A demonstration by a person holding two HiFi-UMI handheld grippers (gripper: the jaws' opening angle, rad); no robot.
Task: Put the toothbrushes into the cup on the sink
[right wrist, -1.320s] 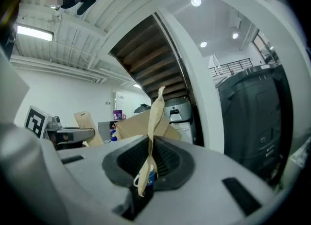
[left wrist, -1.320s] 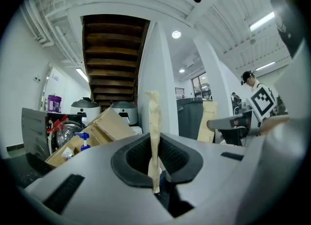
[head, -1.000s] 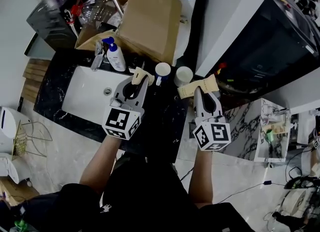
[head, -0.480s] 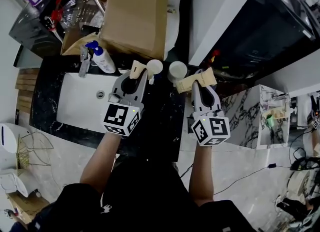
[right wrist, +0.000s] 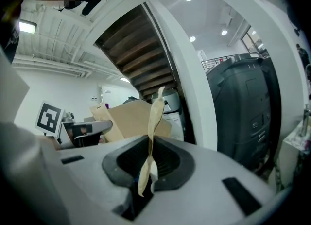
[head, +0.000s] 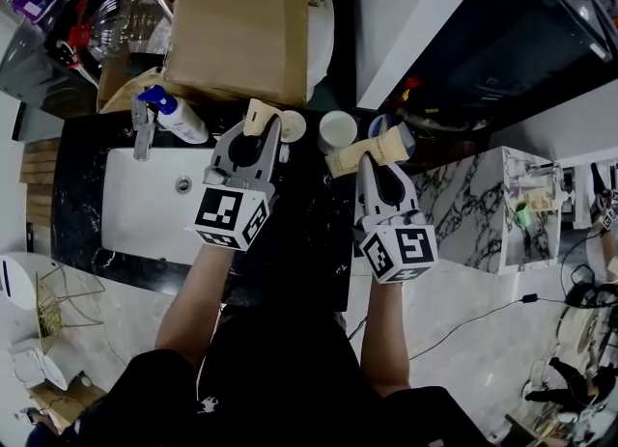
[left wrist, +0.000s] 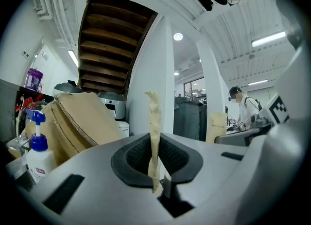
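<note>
Clamping one wrapped toothbrush (left wrist: 154, 127) tight in left gripper (head: 259, 136), second toothbrush (right wrist: 154, 117) in right gripper (head: 372, 167), apparently mid-delivery, needing alignment above cup (head: 337, 129).

Two toothbrushes in tan paper wrappers, both held aloft — left toothbrush (head: 257, 118) by one white cup (head: 293, 126), right toothbrush (head: 371, 151) crosswise beside a second cup (head: 337, 131).

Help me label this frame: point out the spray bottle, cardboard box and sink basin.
spray bottle (head: 182, 126), head view, white body.
cardboard box (head: 241, 20), head view, top face.
sink basin (head: 145, 213), head view, bare floor.
</note>
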